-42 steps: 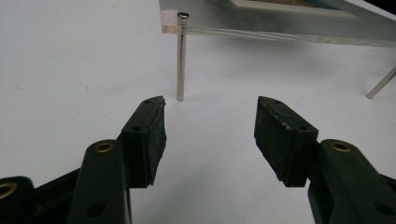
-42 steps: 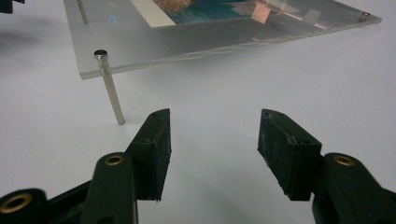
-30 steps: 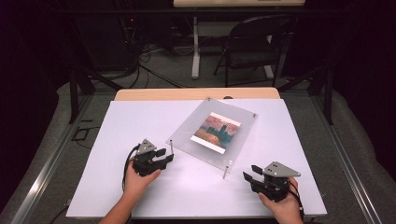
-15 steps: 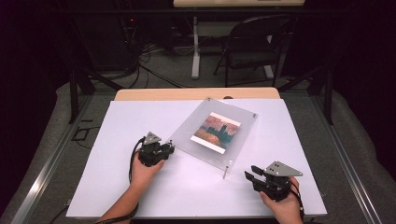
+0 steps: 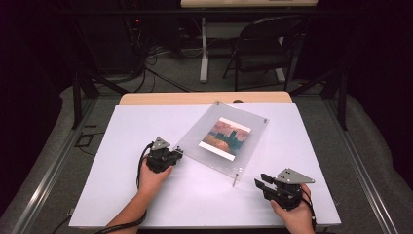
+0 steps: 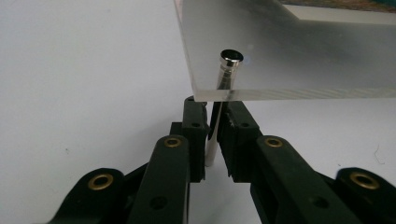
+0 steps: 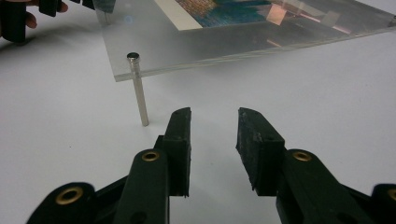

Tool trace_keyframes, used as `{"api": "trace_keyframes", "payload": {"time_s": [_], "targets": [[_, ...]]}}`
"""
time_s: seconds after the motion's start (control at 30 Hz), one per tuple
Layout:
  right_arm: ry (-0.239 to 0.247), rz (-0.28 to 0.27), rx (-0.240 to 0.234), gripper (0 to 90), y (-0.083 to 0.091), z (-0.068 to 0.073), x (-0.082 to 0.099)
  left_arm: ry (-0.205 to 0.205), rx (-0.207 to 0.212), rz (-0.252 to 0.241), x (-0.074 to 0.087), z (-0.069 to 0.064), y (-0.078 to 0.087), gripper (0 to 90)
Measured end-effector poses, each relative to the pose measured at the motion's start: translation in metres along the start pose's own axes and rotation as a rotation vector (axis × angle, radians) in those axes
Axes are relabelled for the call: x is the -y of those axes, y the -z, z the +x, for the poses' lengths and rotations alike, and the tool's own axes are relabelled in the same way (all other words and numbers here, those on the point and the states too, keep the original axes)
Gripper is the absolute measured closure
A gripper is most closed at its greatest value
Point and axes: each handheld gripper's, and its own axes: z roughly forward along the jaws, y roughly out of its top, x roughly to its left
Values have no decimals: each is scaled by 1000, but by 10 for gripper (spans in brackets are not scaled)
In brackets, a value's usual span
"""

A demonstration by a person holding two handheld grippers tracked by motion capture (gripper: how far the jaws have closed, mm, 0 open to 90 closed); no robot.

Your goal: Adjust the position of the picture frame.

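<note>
A clear acrylic frame [image 5: 195, 144] holding a sunset picture [image 5: 226, 137] stands on thin metal posts in the middle of the white table. My left gripper [image 5: 179, 153] is at the frame's left corner. In the left gripper view its jaws are shut on that corner's post [image 6: 229, 70], just under the acrylic edge [image 6: 303, 56]. My right gripper [image 5: 258, 184] rests near the table's front right and is open. In the right gripper view its open jaws [image 7: 214, 116] hold nothing, and the front corner post [image 7: 140, 93] stands a little ahead and to their left.
The white table top [image 5: 122, 195] ends in a wooden strip [image 5: 204, 97] at the back. A black folding chair [image 5: 265, 46] and cables on the floor lie beyond the table. The other hand and its gripper [image 7: 14, 18] appear at the top left of the right gripper view.
My left gripper has moved forward and right to the frame's left corner and closed on its post. The right gripper has hardly moved.
</note>
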Motion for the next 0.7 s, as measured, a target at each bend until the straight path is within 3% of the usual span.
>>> {"api": "trace_keyframes", "payload": {"time_s": [0.43, 0.7], "targets": [[-5, 5, -12, 664, -1, 2, 0, -25, -9, -3, 0, -2, -1, 848], [-12, 17, -40, 678, -7, 7, -1, 13, 14, 10, -4, -1, 2, 848]]}}
